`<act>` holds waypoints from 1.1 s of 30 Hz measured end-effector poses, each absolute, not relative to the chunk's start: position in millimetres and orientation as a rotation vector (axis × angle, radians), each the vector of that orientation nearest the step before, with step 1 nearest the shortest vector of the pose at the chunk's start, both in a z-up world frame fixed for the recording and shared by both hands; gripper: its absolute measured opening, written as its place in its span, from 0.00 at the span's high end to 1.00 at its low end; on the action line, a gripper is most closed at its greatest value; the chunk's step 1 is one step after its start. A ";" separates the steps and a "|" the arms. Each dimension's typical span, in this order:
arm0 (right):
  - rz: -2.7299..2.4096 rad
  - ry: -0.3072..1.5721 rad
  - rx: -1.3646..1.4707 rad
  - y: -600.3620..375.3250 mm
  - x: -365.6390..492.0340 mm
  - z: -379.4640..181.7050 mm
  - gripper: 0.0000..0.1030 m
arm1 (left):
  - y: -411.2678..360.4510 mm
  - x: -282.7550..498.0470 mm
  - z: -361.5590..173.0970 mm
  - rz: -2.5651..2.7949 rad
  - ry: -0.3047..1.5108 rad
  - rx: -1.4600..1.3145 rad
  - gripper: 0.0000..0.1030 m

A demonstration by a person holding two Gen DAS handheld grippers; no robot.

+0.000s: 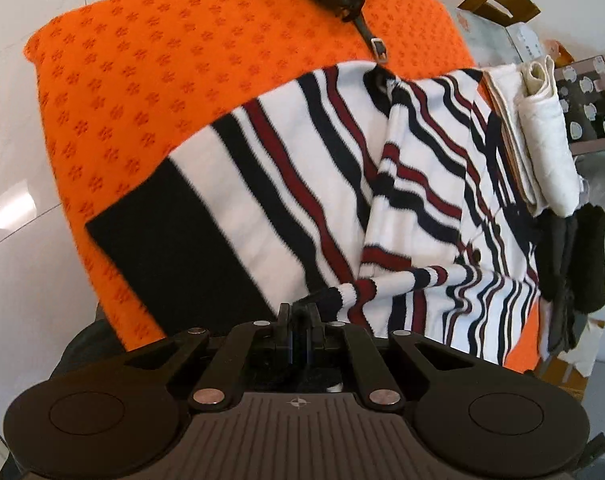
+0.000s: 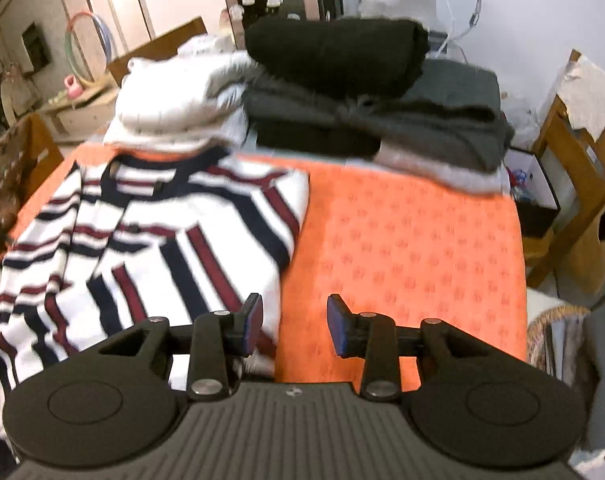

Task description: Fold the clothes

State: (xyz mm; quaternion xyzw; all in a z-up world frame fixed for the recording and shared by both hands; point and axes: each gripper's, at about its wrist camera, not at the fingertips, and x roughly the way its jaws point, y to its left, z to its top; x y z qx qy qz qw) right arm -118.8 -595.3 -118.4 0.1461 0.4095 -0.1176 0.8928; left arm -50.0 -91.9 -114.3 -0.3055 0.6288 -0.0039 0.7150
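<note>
Your left gripper (image 1: 299, 320) was pinched tight on the dark cuff of the striped sweater's sleeve (image 1: 386, 286), jaws nearly together with knit between them. That sleeve ran out from your fingertips, lifted across the striped sweater (image 1: 286, 184), which lay spread on the orange cloth (image 1: 150, 64) with its black hem band nearest you on the left. Over on the other side, your right gripper (image 2: 293, 316) hung wide apart and held nothing, one finger above the sweater's edge, the other above bare orange cloth (image 2: 414, 248). The sweater (image 2: 154, 248) filled the left half of that view, neckline away from you. Further back, folded white clothes (image 2: 170, 108) sat beside a stack of folded black and grey garments (image 2: 366, 92) at the cloth's far edge. Beyond them, a wooden chair (image 2: 574, 184) stood off to the right.
</note>
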 end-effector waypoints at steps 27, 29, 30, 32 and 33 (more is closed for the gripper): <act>0.109 0.868 0.160 -440.0 -177.2 -109.8 0.58 | -73.3 -46.9 -102.5 -0.248 0.990 -0.312 0.58; 0.125 0.875 0.160 -427.2 -172.9 -115.1 0.58 | -83.5 -47.7 -90.6 -0.344 0.953 -0.226 0.56; 0.130 0.878 0.164 -422.8 -170.8 -117.0 0.58 | -91.1 -48.6 -87.0 -0.389 0.941 -0.176 0.56; 0.131 0.876 0.166 -417.1 -168.4 -117.9 0.58 | -105.8 -50.6 -82.6 -0.458 0.923 -0.096 0.55; 0.130 0.874 0.166 -414.9 -167.4 -117.7 0.58 | -113.7 -52.1 -81.7 -0.484 0.918 -0.063 0.54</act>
